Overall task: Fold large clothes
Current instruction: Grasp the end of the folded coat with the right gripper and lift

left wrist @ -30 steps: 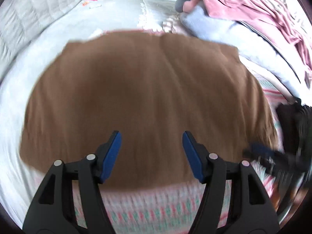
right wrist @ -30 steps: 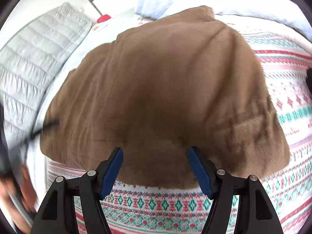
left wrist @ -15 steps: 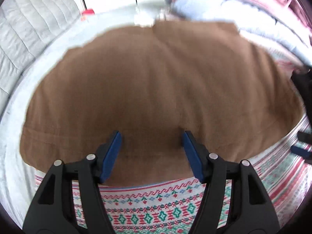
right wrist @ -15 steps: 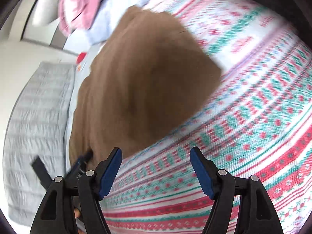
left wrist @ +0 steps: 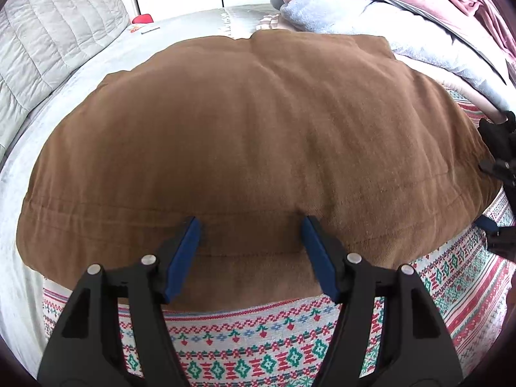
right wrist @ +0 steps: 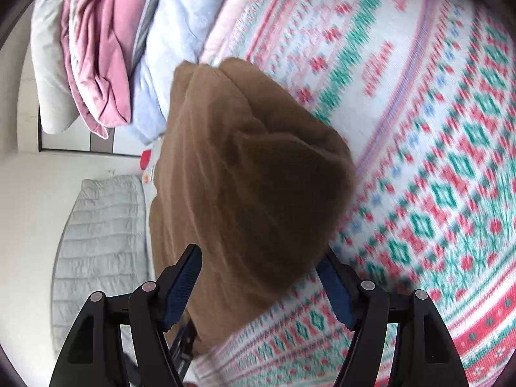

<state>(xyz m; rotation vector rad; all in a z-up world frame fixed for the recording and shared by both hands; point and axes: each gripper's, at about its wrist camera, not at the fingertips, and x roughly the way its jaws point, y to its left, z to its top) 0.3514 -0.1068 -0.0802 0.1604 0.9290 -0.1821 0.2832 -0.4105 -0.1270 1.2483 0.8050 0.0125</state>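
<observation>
- Across the whole scene, bed (left wrist: 19,174): a mattress under a pale grey sheet, with a grey quilted padded headboard (left wrist: 58,29) along its far left side.
- Patterned knit spread (left wrist: 258,338): white cloth with red, green and blue bands of diamonds and hearts; it lies over the near and right parts of the bed and fills most of the right wrist view (right wrist: 435,161).
- Brown soft corduroy-like garment (left wrist: 258,135): laid flat on the bed, its near hem resting on the patterned spread and its left part on the grey sheet; a stitched seam runs parallel to the hem. Seen from the right wrist (right wrist: 245,193), one end of it is viewed lengthwise and blurred.
- Pile of other laundry (left wrist: 403,9): pink, pale blue and cream pieces heaped beyond the far right edge of the brown garment.
- Left hand-held gripper (left wrist: 251,254): black frame, blue pads, jaws spread wide over the hem of the brown garment; nothing is clamped between them.
- Right hand-held gripper (right wrist: 259,285): jaws likewise wide, straddling the near corner of the brown garment; whether the pads touch the cloth cannot be told.
- Small red object (left wrist: 143,19): on the grey sheet by the headboard, well apart from the garment.
</observation>
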